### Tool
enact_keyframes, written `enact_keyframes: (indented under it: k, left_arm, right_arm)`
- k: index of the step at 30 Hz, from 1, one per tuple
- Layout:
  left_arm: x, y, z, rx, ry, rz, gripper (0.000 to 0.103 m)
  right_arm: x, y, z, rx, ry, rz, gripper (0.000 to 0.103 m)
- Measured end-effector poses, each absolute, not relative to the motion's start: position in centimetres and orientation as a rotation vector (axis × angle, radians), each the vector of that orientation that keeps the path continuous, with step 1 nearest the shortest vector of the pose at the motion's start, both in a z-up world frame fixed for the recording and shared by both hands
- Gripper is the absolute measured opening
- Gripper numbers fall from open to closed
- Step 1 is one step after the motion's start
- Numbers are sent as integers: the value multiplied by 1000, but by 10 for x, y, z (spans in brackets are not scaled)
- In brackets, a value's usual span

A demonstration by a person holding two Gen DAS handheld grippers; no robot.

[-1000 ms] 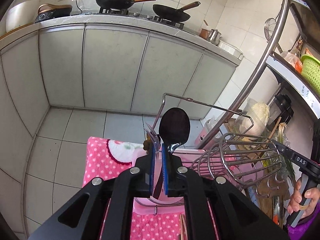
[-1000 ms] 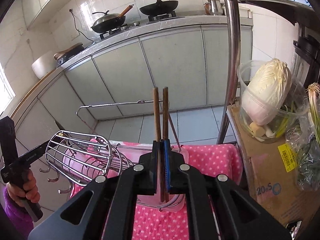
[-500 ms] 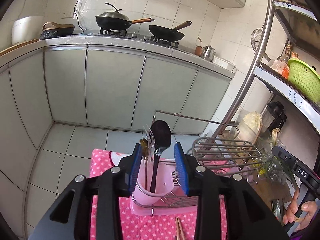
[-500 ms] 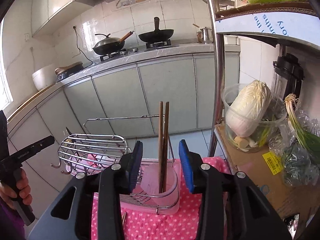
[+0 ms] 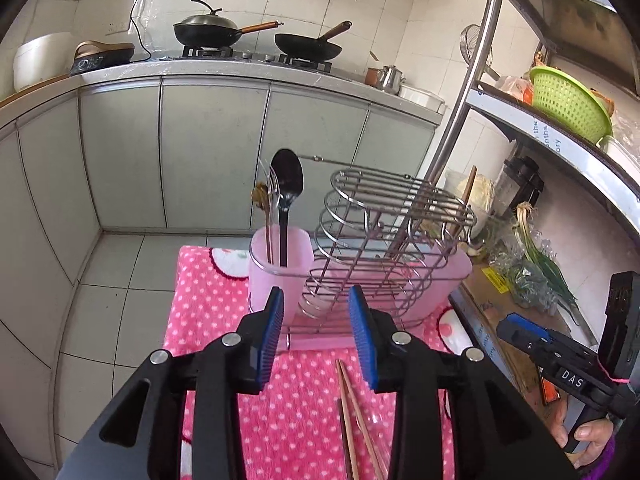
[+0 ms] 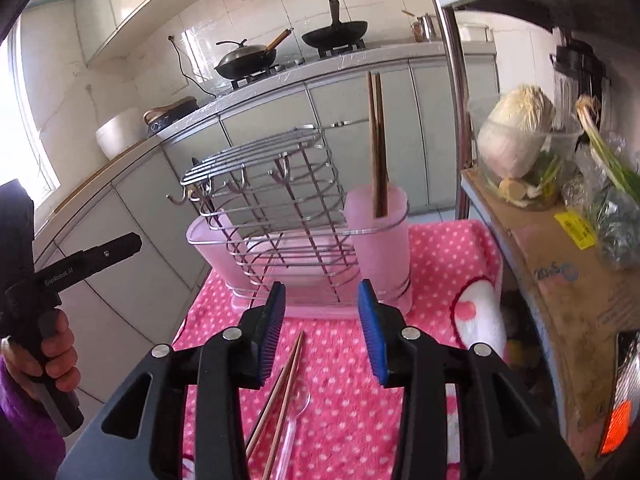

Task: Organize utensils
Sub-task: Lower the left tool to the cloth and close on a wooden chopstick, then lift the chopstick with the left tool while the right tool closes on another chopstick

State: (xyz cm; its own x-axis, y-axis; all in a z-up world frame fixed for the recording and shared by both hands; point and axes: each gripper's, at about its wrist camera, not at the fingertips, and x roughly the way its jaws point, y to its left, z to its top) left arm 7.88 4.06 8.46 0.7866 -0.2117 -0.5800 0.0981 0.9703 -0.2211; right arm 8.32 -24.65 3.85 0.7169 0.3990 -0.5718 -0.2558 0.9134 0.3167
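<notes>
A wire rack [image 5: 384,240] with pink plastic cups stands on a pink dotted cloth [image 5: 208,304]. Its left cup [image 5: 280,268] holds a black spoon [image 5: 286,184] and metal cutlery. Its right cup [image 6: 380,248] holds a pair of dark chopsticks [image 6: 376,144] upright. Another pair of chopsticks [image 6: 280,392] and a clear plastic spoon [image 6: 294,424] lie on the cloth in front of the rack. My left gripper [image 5: 316,336] is open and empty, in front of the left cup. My right gripper [image 6: 324,332] is open and empty, in front of the rack.
A metal shelf post [image 6: 452,92] and a cardboard box [image 6: 560,304] with a cabbage tub [image 6: 516,148] and greens stand right of the cloth. Grey cabinets [image 5: 208,152] with woks on the stove are behind. The cloth's left edge drops to the tiled floor [image 5: 116,280].
Both grippers opened, releasing the black spoon into the left cup and the dark chopsticks into the right cup, then pulled back toward me. The loose chopsticks and clear spoon came into view.
</notes>
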Motion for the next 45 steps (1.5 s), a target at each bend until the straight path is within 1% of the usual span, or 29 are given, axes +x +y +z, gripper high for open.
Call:
enact_keyframes:
  k: [5, 7, 11, 14, 21, 27, 33, 35, 39, 42, 45]
  left_arm:
    - [70, 31, 58, -177, 723, -197, 33]
    - [71, 25, 42, -186, 781, -220, 32]
    - [81, 8, 5, -187, 923, -275, 17]
    - [95, -2, -20, -187, 1012, -291, 11]
    - [146, -29, -62, -156, 1148, -248, 10]
    - [169, -48, -93, -117, 1239, -240, 11]
    - [177, -48, -100, -132, 1231, -240, 11]
    - [179, -40, -102, -166, 1241, -249, 15]
    - [181, -21, -110, -272, 1273, -295, 14]
    - [179, -30, -107, -207, 1255, -289, 13]
    - [176, -54, -106, -63, 1224, -266, 11]
  right_arm:
    - [76, -254, 8, 295, 767, 376, 38]
    - [76, -256, -4, 322, 805, 385, 38]
    - [75, -258, -20, 355, 845, 401, 38]
    - [75, -256, -27, 354, 865, 399, 38]
    - [87, -257, -43, 368, 908, 404, 38]
    - [101, -260, -59, 387, 949, 404, 38]
    - [111, -254, -66, 391, 974, 420, 38]
    - [113, -252, -67, 395, 983, 427, 38]
    - [117, -246, -69, 395, 1000, 435, 38]
    - [121, -243, -71, 396, 1010, 422, 38]
    - [123, -239, -73, 397, 1025, 417, 38]
